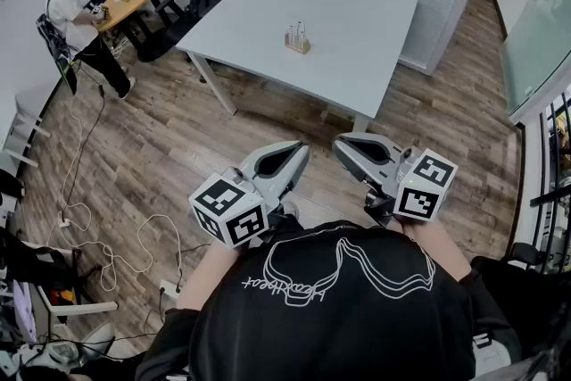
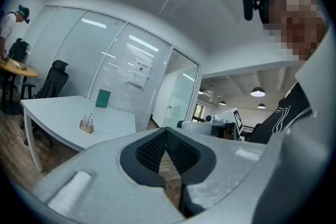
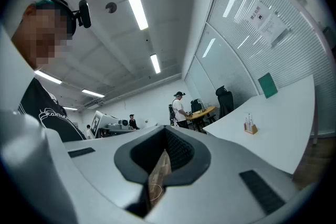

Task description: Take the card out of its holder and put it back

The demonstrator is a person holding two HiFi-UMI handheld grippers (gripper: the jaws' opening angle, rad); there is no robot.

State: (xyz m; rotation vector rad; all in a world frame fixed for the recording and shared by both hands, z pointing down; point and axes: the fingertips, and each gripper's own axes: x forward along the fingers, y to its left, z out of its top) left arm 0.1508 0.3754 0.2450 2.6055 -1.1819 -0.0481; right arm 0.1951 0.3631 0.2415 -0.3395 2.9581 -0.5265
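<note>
Far-off desk (image 1: 357, 22) bears the card holder (image 1: 297, 38), so the closed, empty left hand-held gripper (image 1: 297, 153) and right hand-held gripper (image 1: 344, 146) must first approach.

No readable text, wall notice (image 2: 139, 75) too small, shirt script (image 1: 290, 285) indistinct

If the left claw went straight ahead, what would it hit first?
Probably the glass wall behind: the left claw aims just past the end of the white table. Depth is unclear.
</note>
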